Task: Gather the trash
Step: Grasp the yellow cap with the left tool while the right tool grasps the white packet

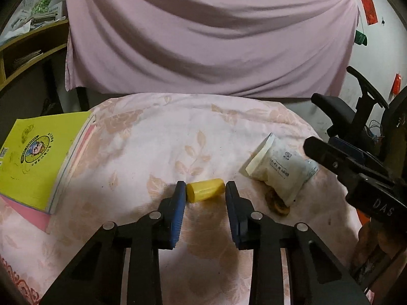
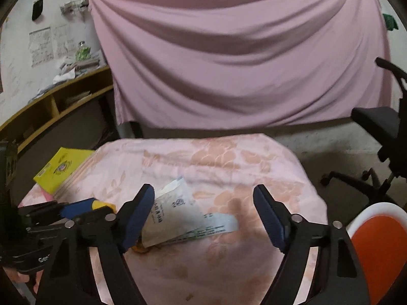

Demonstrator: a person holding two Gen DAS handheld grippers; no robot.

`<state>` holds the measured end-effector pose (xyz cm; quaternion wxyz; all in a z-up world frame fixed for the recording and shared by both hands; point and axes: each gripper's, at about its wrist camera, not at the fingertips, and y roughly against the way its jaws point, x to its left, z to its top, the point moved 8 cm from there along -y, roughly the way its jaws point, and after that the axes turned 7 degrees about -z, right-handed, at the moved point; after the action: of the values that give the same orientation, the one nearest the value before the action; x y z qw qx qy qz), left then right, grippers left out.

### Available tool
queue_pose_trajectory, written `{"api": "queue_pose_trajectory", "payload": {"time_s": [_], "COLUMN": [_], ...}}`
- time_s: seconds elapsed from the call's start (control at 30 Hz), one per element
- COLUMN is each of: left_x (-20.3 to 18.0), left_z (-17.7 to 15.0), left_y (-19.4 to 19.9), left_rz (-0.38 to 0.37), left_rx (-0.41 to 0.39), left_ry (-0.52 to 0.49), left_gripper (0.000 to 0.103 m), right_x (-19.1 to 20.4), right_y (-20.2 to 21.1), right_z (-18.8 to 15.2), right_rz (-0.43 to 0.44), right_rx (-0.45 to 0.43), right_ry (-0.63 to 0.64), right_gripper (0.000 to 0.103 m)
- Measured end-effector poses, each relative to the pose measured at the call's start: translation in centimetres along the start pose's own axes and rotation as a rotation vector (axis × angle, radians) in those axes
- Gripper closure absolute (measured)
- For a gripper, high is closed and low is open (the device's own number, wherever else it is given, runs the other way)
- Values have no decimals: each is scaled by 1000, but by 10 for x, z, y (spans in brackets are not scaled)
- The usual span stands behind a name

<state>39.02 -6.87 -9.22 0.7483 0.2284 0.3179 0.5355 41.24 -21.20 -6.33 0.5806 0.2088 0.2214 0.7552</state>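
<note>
Step in hand, as judged: first pick-ups of the trash, both hands working at once. The left tongs (image 1: 205, 190) straddle a small yellow cylinder (image 1: 205, 191) lying on its side near the middle of the cloth-covered surface (image 1: 152, 137); the left blue pad touches the cylinder's end, the right pad stands just beside the other end, so contact on that side is uncertain and I read the grip as not yet made. The right tongs (image 2: 203, 203) stand wide apart over a white snack packet (image 2: 183, 216), which lies flat between the pads without touching either; it sits right of the cylinder, and in the left wrist view one corner overlaps a brown round scrap (image 1: 277, 203), possibly food waste. Next move, my judgement: the left tongs need to finish clamping on the cylinder ends, squarely, since a round body can roll or squirt out; the right tongs need to come lower and close across the packet, which is thin and limp and may fold or slide on the cloth. An orange and white container (image 2: 376, 249) shows at the near right, beside the surface edge, probably the bin; cannot confirm. Room: a yellow book (image 1: 33, 157) lies at the left edge, well apart from the cylinder. The two tongs work near each other, so lifting paths may cross. The far half of the surface is open; an office chair (image 2: 381, 137) stands beyond the right edge.
</note>
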Motion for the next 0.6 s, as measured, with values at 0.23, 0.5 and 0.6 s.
{"api": "queue_pose_trajectory", "payload": {"time_s": [0.23,0.5,0.6], "left_x": [16,36,38], "left_z": [4,-2,-3], "left_y": [14,29,31], "left_rz": [11,17,9], "left_rx": [-51,-87,-88], "left_ry": [84,189,196], "left_gripper": [76,76,76], "right_x": [12,34,37], "right_y": [-9,-17,-21], "right_z": [-7,-20,-23], "right_rz": [62,84,60], "right_rx": [65,133,151], "right_ry": [39,146,183], "right_gripper": [26,26,26]}}
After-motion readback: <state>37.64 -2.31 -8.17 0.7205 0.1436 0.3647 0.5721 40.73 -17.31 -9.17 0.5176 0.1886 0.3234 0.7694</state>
